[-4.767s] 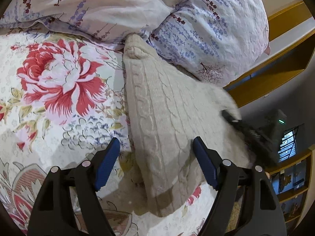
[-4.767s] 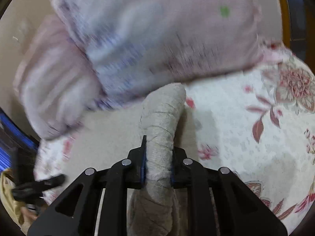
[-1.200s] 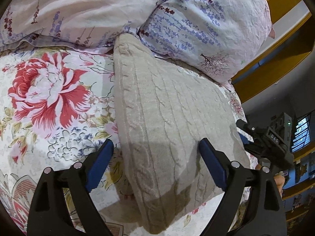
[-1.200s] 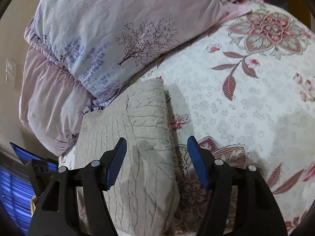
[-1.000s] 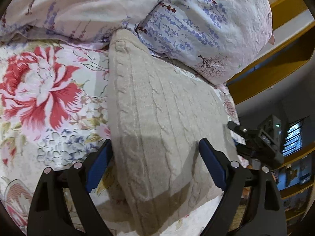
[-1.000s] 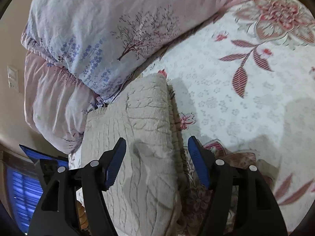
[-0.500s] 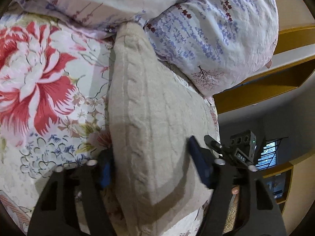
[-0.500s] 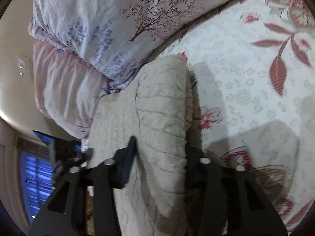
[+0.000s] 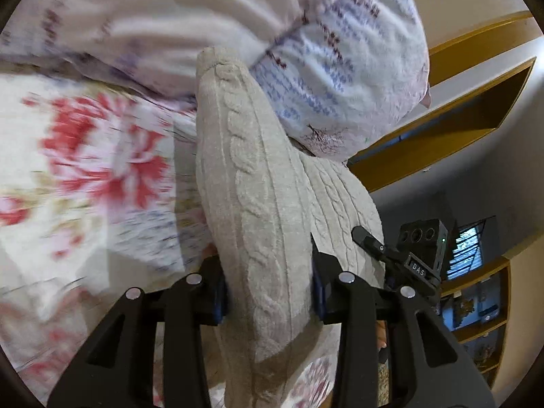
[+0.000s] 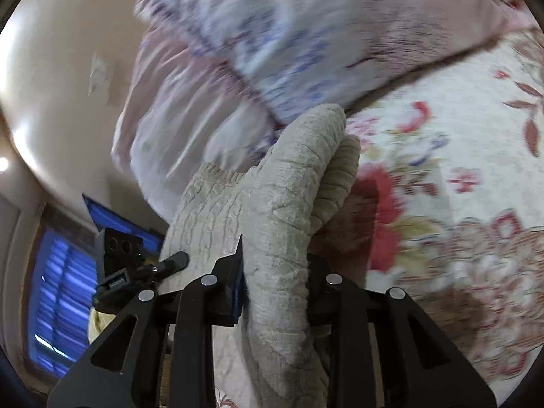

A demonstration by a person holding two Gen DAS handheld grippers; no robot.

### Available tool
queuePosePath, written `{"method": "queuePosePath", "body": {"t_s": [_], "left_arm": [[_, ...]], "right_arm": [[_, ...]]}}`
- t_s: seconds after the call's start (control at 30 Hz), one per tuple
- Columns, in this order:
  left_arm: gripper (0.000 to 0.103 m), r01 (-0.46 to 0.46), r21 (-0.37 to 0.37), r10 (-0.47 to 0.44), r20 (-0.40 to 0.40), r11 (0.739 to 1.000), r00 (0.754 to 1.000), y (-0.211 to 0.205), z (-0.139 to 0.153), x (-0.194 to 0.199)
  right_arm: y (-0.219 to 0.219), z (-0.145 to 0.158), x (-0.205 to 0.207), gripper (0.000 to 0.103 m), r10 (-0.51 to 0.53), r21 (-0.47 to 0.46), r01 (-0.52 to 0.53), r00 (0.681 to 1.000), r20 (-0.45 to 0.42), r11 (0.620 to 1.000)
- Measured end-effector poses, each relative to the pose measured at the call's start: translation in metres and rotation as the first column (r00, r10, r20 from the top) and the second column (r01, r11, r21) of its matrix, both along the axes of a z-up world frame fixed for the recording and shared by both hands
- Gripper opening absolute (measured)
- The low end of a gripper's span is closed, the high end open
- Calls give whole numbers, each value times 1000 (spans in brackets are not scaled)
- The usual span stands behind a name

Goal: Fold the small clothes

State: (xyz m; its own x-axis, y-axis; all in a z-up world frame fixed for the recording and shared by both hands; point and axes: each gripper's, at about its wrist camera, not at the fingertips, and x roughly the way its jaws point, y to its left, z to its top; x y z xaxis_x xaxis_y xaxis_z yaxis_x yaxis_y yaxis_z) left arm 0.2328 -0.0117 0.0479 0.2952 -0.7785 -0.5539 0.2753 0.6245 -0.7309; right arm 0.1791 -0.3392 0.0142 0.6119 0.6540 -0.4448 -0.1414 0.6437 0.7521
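A folded beige cable-knit sweater (image 9: 251, 176) is lifted off the floral bedspread (image 9: 85, 170), its far end near the pillows. My left gripper (image 9: 268, 289) has its jaws closing on the sweater's near left edge, the knit bunched between the blue pads. In the right wrist view the same sweater (image 10: 289, 183) rises between the jaws of my right gripper (image 10: 275, 282), which are also closing and pinch its near right edge. Each gripper shows in the other's view: the right gripper (image 9: 401, 258) and the left gripper (image 10: 142, 265).
Two lavender-print pillows (image 9: 340, 51) lie against the head of the bed, just behind the sweater. A yellow wooden headboard and shelf (image 9: 459, 115) stand to the right. A beige wall (image 10: 61, 68) and a blue window (image 10: 57, 302) are at the left in the right wrist view.
Both grippers went from open around the lying sweater to clamped on its near edges. The sweater has come up off the bedspread, and both views tilted upward and blurred.
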Motion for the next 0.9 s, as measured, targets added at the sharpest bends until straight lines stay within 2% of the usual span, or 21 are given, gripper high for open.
{"method": "queuePosePath", "body": {"t_s": [0.13, 0.2, 0.23, 0.33, 0.4, 0.47, 0.5, 0.57, 0.63, 0.73, 0.77, 0.83, 0.9], "left_arm": [[38, -42, 47, 42, 19, 998, 999, 38, 8, -13], [39, -62, 92, 59, 36, 994, 998, 55, 4, -14], [40, -70, 112, 66, 34, 991, 997, 59, -1, -10], [45, -118, 206, 123, -12, 971, 992, 69, -30, 4], [52, -138, 185, 146, -31, 973, 989, 76, -47, 9], [58, -151, 193, 153, 3, 969, 988, 77, -48, 7], [61, -160, 227, 156, 35, 961, 987, 75, -44, 5], [61, -179, 276, 158, 95, 944, 983, 75, -34, -3], [67, -246, 356, 179, 209, 902, 961, 77, -19, -19], [79, -330, 425, 177, 359, 843, 916, 71, 2, -36], [80, -339, 436, 169, 383, 834, 908, 66, 7, -36], [84, -344, 473, 133, 423, 811, 896, 57, 13, -42], [85, -334, 498, 107, 429, 800, 897, 49, 13, -43]], "right_arm": [[46, 6, -5, 26, 46, -107, -40, 997, 57, 993], [64, 3, -3, 26, 54, -164, -42, 996, 67, 986], [73, -1, 0, 26, 56, -195, -44, 997, 57, 980], [94, -28, 19, 28, 13, -299, -35, 997, -73, 954], [92, -33, 23, 32, -2, -267, -24, 995, -96, 963], [88, -33, 25, 35, 0, -247, -31, 993, -122, 969], [86, -32, 25, 38, 2, -249, -34, 992, -126, 968], [77, -26, 21, 40, -8, -242, -21, 993, -121, 970], [69, -16, 13, 42, -38, -231, 21, 997, -71, 973], [59, -8, 7, 42, -75, -236, 64, 996, -40, 970], [61, -8, 8, 41, -82, -237, 70, 996, -41, 969], [66, -8, 12, 18, -66, -254, 56, 997, -29, 966], [76, -5, 14, 10, -88, -344, 88, 996, 14, 935]]}}
